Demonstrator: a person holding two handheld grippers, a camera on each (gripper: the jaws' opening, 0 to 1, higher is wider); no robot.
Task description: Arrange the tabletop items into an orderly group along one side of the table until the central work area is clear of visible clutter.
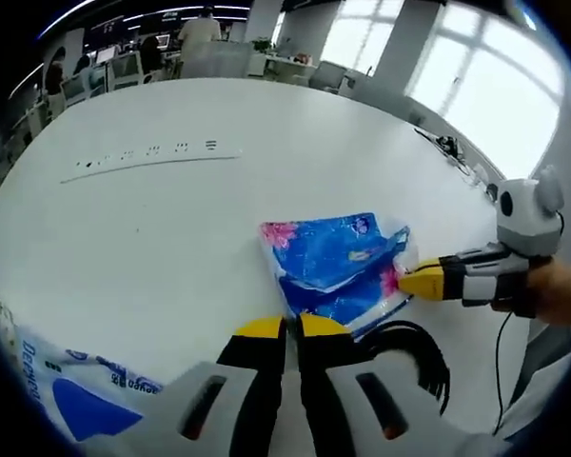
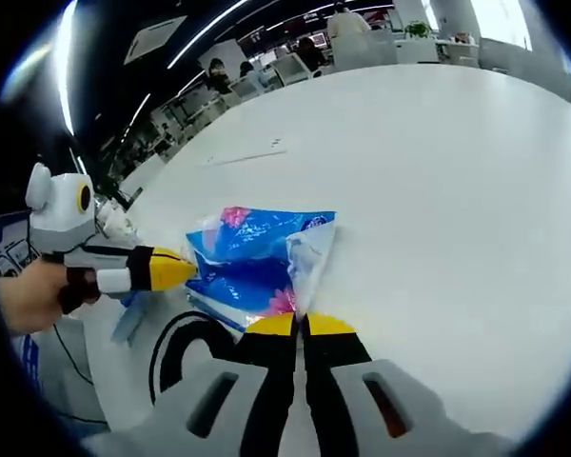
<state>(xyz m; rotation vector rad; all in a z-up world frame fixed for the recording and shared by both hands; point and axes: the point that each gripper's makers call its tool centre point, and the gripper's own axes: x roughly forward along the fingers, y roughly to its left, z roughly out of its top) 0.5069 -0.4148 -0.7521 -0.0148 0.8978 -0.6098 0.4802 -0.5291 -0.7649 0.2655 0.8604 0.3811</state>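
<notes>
Both tongs are clamped on the same thing: my left tongs (image 1: 292, 327) pinch the near edge of the blue crinkly plastic packet with pink flowers (image 1: 338, 262), jaws together on the film, and my right tongs (image 2: 301, 325) grip its opposite edge, jaws likewise closed on it. In the left gripper view the right tongs come in from the right, their yellow tips biting the packet's side.

That packet lies on the white counter (image 1: 171, 228), close to my edge of it. I judge it light and soft, its film slippery and ready to crumple or tear, so a bite on the sealed edge seems the safer hold than the loose middle.

Just beside it, a black coiled cable (image 1: 414, 347) lies near the packet's corner and could snag as I drag. Nearer my left sits a white and blue printed plastic bag (image 1: 76, 395). Farther out, a long white power strip (image 1: 152, 157) lies across the counter, well apart.
</notes>
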